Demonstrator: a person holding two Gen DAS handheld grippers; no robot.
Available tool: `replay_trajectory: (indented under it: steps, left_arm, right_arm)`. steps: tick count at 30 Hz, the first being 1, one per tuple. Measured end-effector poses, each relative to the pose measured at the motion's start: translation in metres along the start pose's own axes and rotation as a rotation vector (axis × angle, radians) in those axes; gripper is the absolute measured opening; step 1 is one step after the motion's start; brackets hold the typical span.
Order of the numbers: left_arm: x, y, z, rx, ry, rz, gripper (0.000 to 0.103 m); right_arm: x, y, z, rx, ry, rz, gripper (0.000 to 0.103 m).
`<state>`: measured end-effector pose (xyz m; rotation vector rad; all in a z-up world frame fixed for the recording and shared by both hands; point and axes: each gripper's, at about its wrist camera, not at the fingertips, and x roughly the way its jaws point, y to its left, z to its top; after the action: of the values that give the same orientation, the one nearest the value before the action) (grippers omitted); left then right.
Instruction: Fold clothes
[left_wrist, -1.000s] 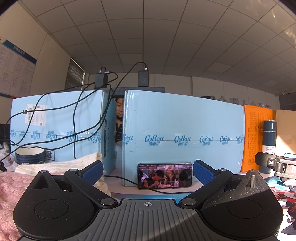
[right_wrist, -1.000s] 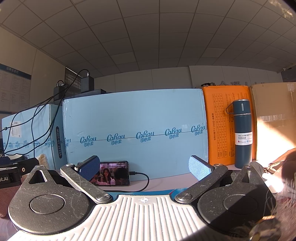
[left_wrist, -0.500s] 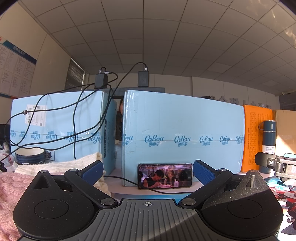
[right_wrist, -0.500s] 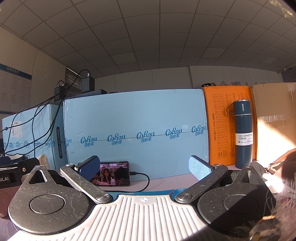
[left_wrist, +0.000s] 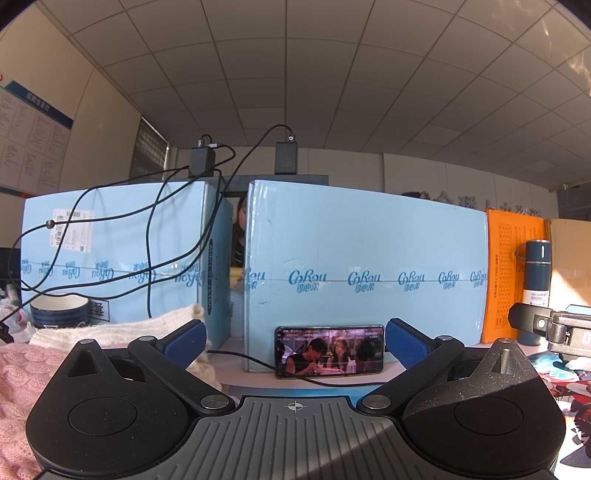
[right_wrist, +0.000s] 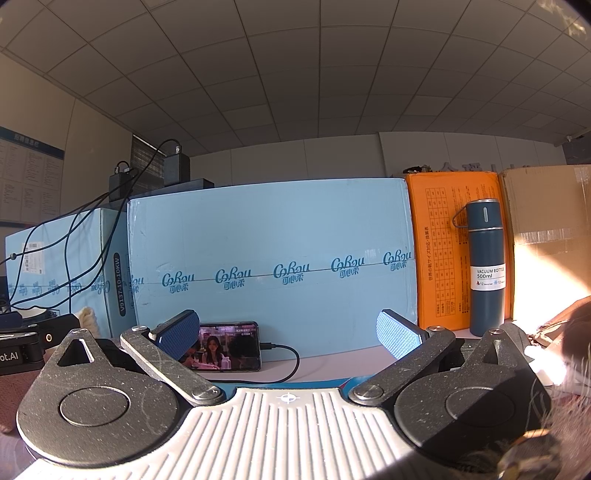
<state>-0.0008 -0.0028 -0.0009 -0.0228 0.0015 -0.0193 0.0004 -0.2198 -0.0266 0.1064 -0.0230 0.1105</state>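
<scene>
A pink knit garment lies at the lower left of the left wrist view, with a cream knit garment behind it. My left gripper is open, level and empty, to the right of both garments. In the right wrist view my right gripper is open too, nothing between its blue pads. A dark furry garment shows at that view's right edge. Printed cloth lies under the other gripper's body at the left wrist view's right edge.
Two light blue cartons stand as a wall ahead, black cables draped over the left one. A phone playing video leans on the carton. An orange box, a blue vacuum bottle and a brown carton stand right. A bowl sits far left.
Both grippers have held still and stayed open. Only the person seen in the gap between the cartons has shifted, and the phone's picture has changed.
</scene>
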Motion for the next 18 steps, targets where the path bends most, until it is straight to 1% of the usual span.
replay_trajectory:
  steps: [18]
  left_arm:
    - [0.0006, 0.0013, 0.0001, -0.001, 0.0, -0.001, 0.103]
  right_arm:
    - [-0.0008, -0.0016, -0.0001, -0.001, -0.001, 0.007, 0.103]
